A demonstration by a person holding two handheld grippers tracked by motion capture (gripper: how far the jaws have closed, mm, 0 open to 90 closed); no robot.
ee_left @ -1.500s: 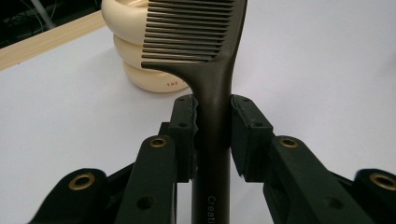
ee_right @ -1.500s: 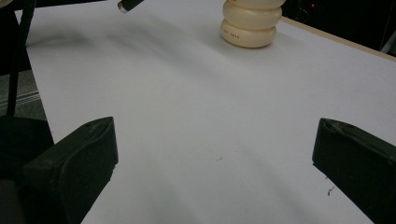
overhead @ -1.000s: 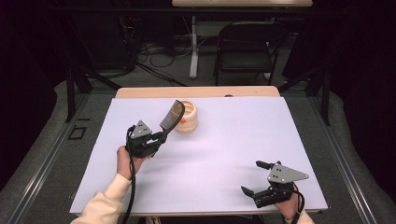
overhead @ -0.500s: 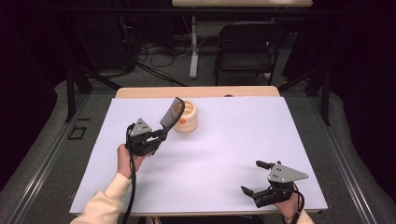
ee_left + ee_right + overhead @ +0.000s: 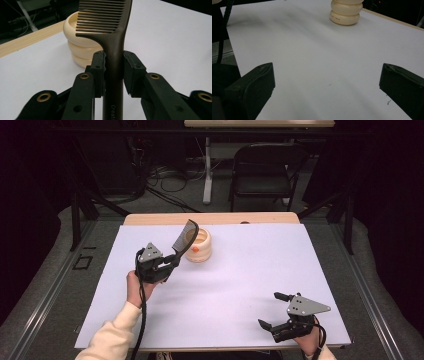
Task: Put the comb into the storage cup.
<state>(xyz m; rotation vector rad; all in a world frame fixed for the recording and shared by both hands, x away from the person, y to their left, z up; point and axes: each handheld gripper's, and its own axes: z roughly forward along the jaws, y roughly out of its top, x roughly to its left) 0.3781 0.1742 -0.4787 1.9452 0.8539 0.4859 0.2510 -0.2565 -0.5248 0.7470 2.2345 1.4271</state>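
The left gripper (image 5: 167, 265) is clamped on the comb (image 5: 115, 37) by its handle, up in the air right at the cup (image 5: 198, 245). The comb is picked up but not in the cup yet. The right gripper (image 5: 274, 311) waits with its jaws wide apart.

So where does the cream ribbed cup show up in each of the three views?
High view: the cream ribbed cup stands at the far middle-left of the white table, just behind the comb that the left gripper holds.
Left gripper view: upper left, behind the comb's teeth.
Right gripper view: top edge, right of centre.
Shared landmark: the table's wooden far edge.
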